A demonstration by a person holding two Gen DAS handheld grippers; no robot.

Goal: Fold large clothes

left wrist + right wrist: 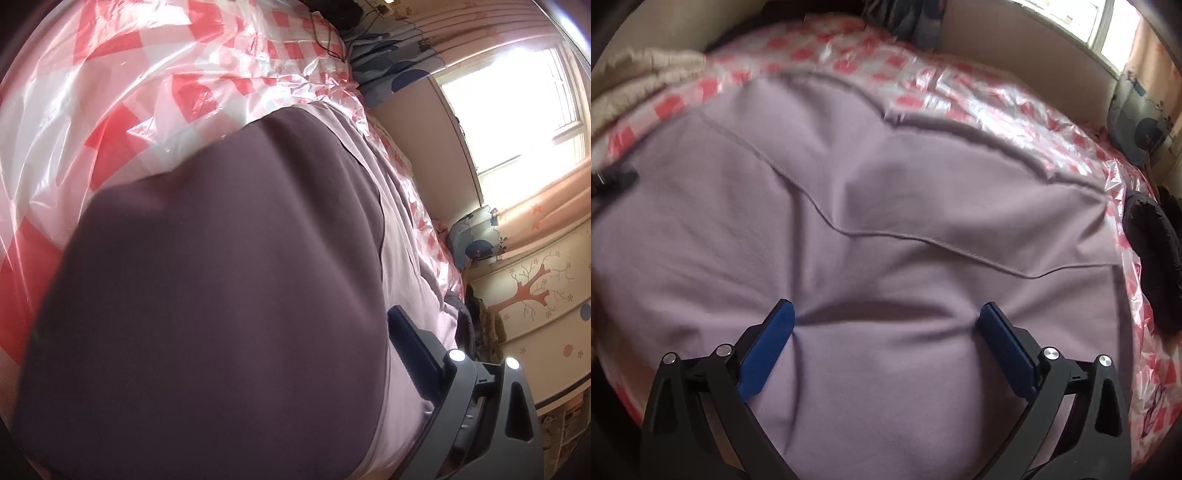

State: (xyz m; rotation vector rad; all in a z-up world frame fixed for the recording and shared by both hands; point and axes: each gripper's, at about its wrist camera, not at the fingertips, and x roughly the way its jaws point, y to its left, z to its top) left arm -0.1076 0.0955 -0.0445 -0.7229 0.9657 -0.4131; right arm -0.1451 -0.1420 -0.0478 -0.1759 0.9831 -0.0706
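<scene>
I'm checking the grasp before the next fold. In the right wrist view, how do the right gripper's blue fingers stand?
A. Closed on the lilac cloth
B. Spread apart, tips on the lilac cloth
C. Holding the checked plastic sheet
B: the right gripper has its blue fingers spread wide, tips pressing the lilac fabric garment, nothing pinched.

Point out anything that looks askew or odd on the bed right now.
The lilac garment is not lying flat: a hemmed flap crosses it diagonally and creases bunch between the open right tongs. In the left wrist view a dark fold of the cloth drapes right over the lens, hiding one finger of the left tongs.
</scene>
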